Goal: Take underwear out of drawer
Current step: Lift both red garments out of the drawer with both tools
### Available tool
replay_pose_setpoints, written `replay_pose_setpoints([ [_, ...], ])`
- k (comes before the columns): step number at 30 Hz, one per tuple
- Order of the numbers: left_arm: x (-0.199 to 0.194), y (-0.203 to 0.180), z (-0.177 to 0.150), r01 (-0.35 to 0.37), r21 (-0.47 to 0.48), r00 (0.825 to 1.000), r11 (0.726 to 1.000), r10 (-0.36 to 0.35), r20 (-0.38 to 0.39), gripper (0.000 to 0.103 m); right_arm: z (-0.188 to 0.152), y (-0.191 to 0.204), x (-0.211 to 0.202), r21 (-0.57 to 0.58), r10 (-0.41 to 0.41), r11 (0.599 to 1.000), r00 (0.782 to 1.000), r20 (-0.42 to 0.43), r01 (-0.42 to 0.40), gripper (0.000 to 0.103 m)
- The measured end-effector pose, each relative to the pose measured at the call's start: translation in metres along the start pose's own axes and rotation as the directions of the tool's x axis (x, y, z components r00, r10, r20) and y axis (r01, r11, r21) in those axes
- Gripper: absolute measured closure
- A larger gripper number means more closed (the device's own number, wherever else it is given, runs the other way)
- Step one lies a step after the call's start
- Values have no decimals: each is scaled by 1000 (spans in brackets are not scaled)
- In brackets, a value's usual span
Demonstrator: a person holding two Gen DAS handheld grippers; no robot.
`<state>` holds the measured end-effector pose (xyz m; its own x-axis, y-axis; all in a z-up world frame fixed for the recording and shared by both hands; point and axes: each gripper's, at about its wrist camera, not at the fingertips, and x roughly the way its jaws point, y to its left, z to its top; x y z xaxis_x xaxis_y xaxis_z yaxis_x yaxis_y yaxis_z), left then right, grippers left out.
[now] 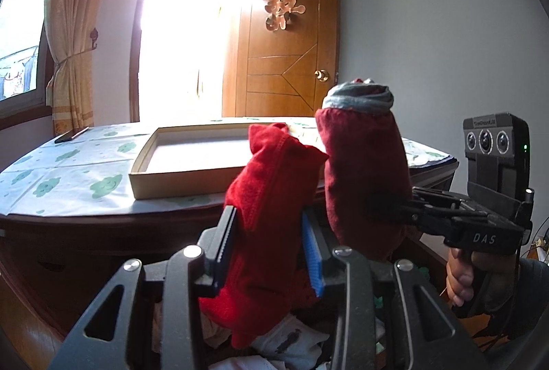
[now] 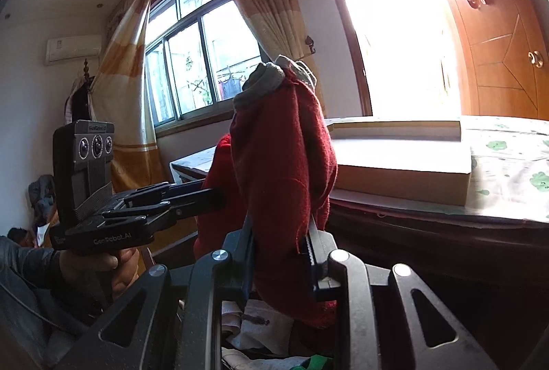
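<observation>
Left wrist view: a bright red, soft fabric underwear roll (image 1: 271, 198) is being clamped at lower centre by the left gripper (image 1: 269, 243), its blue pads pressed on the cloth. A darker red roll with a grey waistband (image 1: 360, 164), right of centre, is being pinched by the right gripper (image 1: 394, 215), jaws together on it. Both rolls are being held above the open drawer of mixed clothes (image 1: 291, 342) at the bottom edge, so removal is judged largely done. Setting them down, perhaps in the shallow cardboard box lid (image 1: 144, 178) on the cloud-print tabletop (image 1: 51, 171), is judged remaining.
</observation>
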<state>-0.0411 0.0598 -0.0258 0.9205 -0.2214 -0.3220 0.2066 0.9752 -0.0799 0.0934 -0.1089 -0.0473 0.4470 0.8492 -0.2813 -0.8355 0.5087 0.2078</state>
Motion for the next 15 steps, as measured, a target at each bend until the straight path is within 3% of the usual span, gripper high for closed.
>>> replay_pose_setpoints([
  [15, 5, -6, 24, 17, 9, 1000, 1000, -17, 8, 67, 18, -4, -6, 20, 5, 1000, 1000, 6, -6, 77],
])
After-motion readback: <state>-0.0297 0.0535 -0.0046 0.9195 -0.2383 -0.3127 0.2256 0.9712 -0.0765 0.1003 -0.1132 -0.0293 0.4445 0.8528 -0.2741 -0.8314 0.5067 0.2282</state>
